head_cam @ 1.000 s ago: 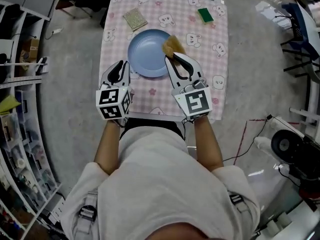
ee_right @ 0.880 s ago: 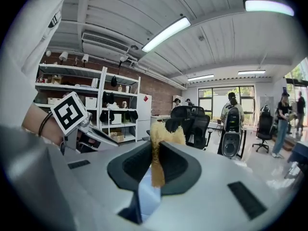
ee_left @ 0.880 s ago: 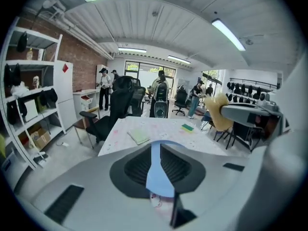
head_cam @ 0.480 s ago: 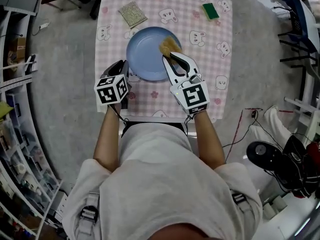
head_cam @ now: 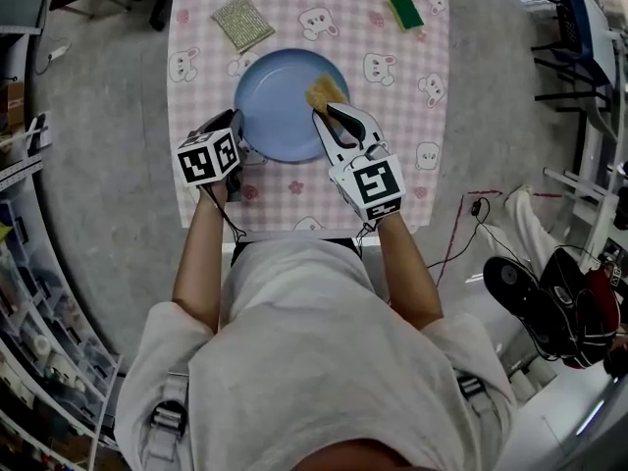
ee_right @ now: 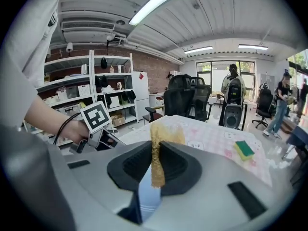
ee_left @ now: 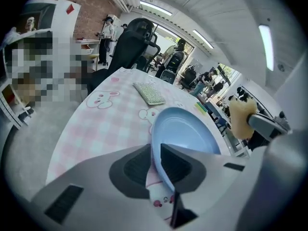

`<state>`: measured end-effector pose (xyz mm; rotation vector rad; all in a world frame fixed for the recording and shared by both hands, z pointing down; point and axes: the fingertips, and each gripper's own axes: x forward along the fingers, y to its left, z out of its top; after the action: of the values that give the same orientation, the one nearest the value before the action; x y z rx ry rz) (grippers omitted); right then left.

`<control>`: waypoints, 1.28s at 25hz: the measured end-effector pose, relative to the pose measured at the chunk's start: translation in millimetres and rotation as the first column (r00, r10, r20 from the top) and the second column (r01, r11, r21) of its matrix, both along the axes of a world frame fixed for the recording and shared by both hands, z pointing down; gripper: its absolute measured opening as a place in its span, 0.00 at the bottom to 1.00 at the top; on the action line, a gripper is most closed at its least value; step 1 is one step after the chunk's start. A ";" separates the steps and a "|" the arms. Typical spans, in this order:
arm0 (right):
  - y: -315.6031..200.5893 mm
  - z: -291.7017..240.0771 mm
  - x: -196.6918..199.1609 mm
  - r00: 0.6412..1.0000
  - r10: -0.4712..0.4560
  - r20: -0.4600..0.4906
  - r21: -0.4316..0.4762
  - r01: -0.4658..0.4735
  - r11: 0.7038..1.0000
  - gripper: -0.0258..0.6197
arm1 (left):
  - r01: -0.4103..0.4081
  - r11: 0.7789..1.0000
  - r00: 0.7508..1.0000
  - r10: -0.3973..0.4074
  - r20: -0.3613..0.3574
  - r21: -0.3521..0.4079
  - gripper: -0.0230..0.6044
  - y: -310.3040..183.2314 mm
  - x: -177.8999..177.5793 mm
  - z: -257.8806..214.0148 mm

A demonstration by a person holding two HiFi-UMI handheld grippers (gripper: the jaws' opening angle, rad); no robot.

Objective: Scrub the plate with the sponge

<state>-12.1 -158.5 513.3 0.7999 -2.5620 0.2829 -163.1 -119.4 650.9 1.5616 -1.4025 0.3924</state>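
Left gripper point(head_cam: 238, 130) — jaws just widening, straddling plate point(head_cam: 280, 116) rim, centre-left | right gripper point(head_cam: 332, 114) — pinching sponge point(head_cam: 322, 92) over plate

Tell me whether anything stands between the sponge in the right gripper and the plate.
Nothing visible does. The right gripper holds the tan sponge right over the blue plate, whose inside is bare; whether they touch is unclear.

Plate point(head_cam: 275, 116) blue, sponge point(head_cam: 324, 93) tan (tablecloth point(head_cam: 417, 116) pink-checked, with bunnies).
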 end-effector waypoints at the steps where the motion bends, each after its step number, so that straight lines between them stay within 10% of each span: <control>1: -0.9 2.1 0.1 1.000 0.001 -0.004 -0.004 -0.001 1.000 0.12 | -0.007 1.000 1.000 0.007 -0.004 -0.004 0.16 -2.3 1.1 2.6; 18: -1.3 15.6 14.8 0.999 0.012 -0.049 -0.027 -0.013 1.000 0.12 | -0.012 1.000 1.000 0.012 0.019 0.000 0.09 -11.3 10.9 6.1; 32: -23.9 108.5 -4.4 0.951 -0.167 -0.262 -0.221 0.110 0.969 0.12 | -0.143 0.989 0.988 0.142 0.054 0.030 0.08 -8.4 49.8 -7.1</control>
<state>-16.5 -182.3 621.8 0.5370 -2.2665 0.3553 -113.3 -127.8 643.8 1.6954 -1.3465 0.5007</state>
